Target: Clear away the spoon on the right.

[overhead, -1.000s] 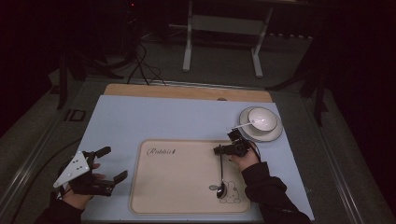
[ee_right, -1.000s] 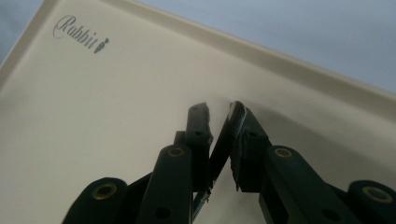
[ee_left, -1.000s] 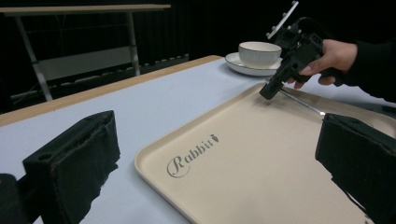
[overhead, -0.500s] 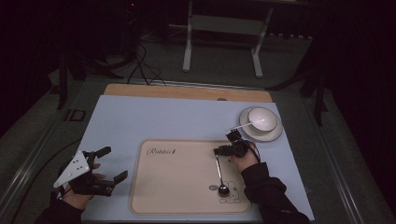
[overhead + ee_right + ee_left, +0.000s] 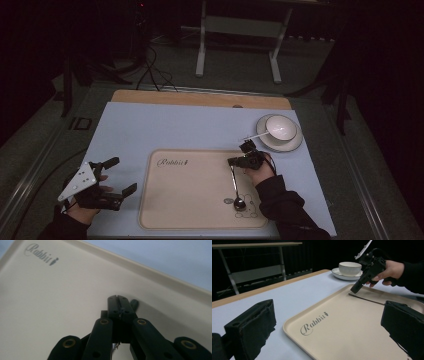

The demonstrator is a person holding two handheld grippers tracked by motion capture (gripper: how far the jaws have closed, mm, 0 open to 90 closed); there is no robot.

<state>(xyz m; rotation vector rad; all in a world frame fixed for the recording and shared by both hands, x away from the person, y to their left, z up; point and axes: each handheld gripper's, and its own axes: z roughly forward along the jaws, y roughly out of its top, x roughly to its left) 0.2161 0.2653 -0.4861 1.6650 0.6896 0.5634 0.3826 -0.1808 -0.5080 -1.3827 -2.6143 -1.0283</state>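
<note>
High view: right gripper point(image 5: 239, 160) jaws are clamping the spoon point(image 5: 235, 183) handle over the tray point(image 5: 190, 200).
Left gripper point(image 5: 120, 176): jaws are gaping, resting on the tabletop point(image 5: 175, 125).

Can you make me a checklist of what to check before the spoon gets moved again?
1. Right gripper shut on the spoon handle: ok; jaws closed in the right gripper view.
2. Spoon bowl touching the tray: cannot tell; it is low over it.
3. Cup upright on its saucer: ok.
4. Stick leaning from the cup near the right gripper: not ok, could get bumped.
5. Left gripper open, off the tray: ok.
</note>
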